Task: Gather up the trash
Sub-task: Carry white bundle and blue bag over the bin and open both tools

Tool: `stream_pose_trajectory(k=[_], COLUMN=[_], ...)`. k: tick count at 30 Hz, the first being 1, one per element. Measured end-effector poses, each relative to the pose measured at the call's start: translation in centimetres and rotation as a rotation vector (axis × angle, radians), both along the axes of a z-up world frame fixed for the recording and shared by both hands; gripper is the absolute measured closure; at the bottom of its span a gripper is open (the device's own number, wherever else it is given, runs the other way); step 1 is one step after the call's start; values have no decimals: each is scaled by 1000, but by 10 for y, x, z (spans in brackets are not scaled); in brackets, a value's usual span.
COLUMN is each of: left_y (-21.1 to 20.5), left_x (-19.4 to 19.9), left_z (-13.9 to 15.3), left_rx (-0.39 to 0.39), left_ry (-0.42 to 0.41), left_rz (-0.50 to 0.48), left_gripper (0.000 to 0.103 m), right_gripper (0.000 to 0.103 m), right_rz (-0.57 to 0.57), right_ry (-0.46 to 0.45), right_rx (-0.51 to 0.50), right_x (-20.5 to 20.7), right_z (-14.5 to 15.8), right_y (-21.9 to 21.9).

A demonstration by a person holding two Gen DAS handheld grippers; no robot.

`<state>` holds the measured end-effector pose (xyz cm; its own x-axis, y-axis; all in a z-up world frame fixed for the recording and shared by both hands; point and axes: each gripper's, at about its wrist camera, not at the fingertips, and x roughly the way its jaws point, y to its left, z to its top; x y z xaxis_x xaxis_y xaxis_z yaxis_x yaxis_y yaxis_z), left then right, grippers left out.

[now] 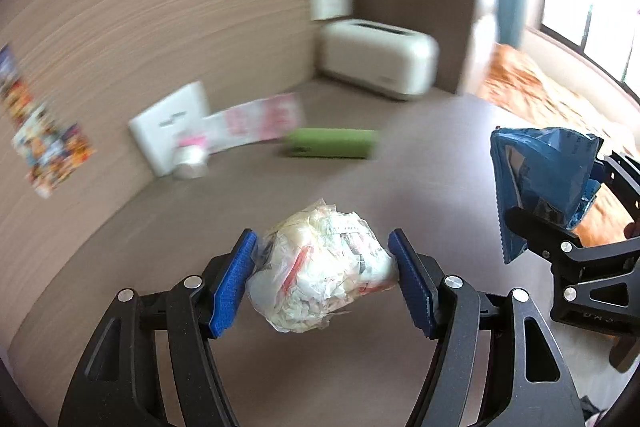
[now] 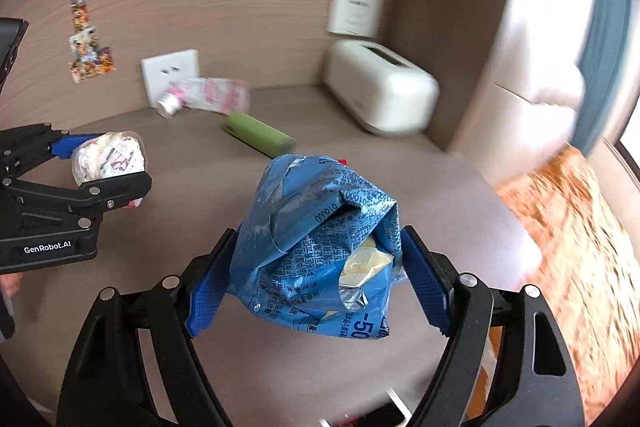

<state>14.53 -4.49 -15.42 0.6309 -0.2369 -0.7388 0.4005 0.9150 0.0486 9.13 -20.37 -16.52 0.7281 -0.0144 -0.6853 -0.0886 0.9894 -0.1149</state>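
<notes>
My left gripper [image 1: 322, 279] is shut on a crumpled white plastic wad [image 1: 320, 267] and holds it above the brown table [image 1: 360, 179]. My right gripper [image 2: 318, 279] is shut on a crumpled blue snack bag [image 2: 320, 243], also above the table. The blue bag also shows in the left wrist view [image 1: 544, 179] at the right, and the white wad in the right wrist view [image 2: 108, 157] at the left. Both views are blurred by motion.
A white toaster-like box [image 2: 380, 95] stands in the back corner. A green case [image 2: 256, 133], a pink-and-white packet [image 2: 216, 95] and a small white bottle [image 2: 168, 103] lie near the wall. An orange patterned bed [image 2: 580, 227] lies right of the table.
</notes>
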Motion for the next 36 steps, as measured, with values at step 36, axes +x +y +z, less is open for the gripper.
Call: stream_pose_trajectory(k=[36], left_y=[-318], left_x=[-173], left_z=[-241], left_rx=[340], left_ry=[239], left_rz=[-967], left_gripper=[37], right_gripper=[23], right_rz=[-350], right_ry=[406], right_rx=[-118], right_x=[-190], right_z=[-221], right_y=[-189])
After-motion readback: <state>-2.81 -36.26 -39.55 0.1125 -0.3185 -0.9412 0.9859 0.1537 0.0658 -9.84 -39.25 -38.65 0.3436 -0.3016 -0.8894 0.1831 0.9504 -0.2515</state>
